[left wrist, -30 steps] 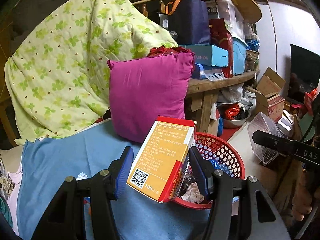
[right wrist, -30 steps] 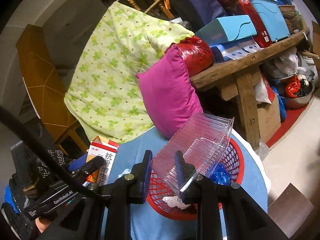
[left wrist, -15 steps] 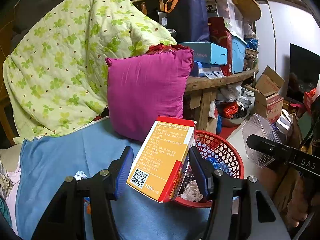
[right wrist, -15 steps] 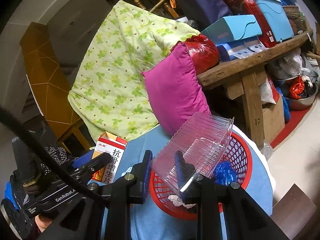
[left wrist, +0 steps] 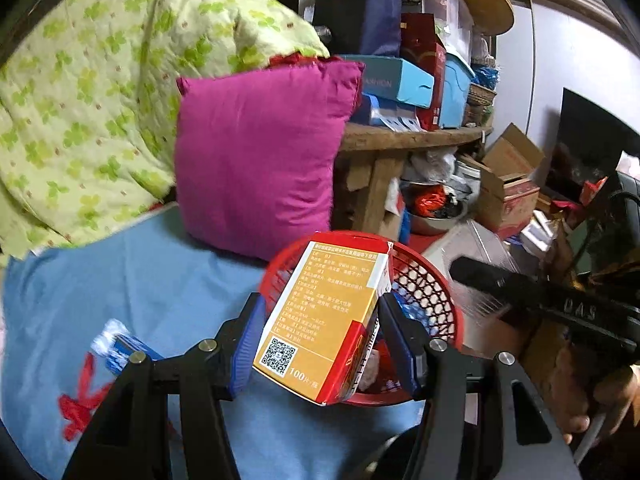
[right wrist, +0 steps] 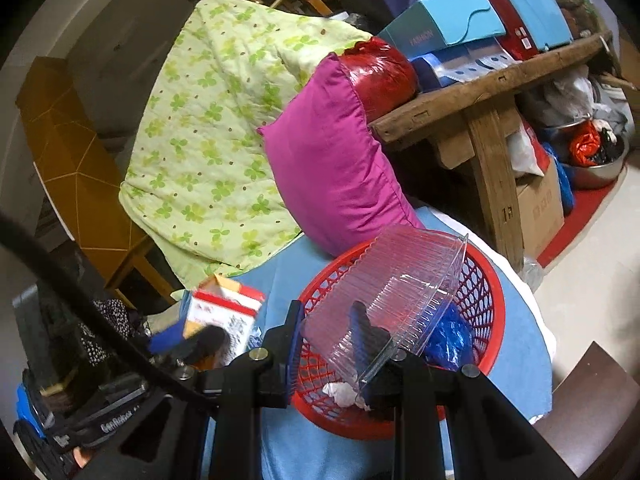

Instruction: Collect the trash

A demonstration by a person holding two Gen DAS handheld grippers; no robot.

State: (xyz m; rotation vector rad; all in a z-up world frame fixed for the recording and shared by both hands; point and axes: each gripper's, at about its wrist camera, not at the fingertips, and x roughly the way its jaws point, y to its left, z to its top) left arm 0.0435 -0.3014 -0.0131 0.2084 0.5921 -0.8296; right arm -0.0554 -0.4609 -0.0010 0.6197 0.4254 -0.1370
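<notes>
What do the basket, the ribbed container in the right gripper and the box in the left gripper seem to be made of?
Basket: red moulded plastic, judging by its open lattice wall and slight sheen.
Ribbed container: thin clear plastic, see-through and glossy.
Box: printed cardboard, probably; flat folded panels with text and a QR code, smooth finish.

Cluttered home storage/living room: floral quilt [right wrist: 208,128] and magenta pillow [left wrist: 256,160] on blue-sheeted bed [left wrist: 132,280], rough wooden tabletop [right wrist: 492,80] stacked with boxes [right wrist: 444,28], cardboard cartons [left wrist: 508,176] and steel bowl [right wrist: 600,168] on the floor.
</notes>
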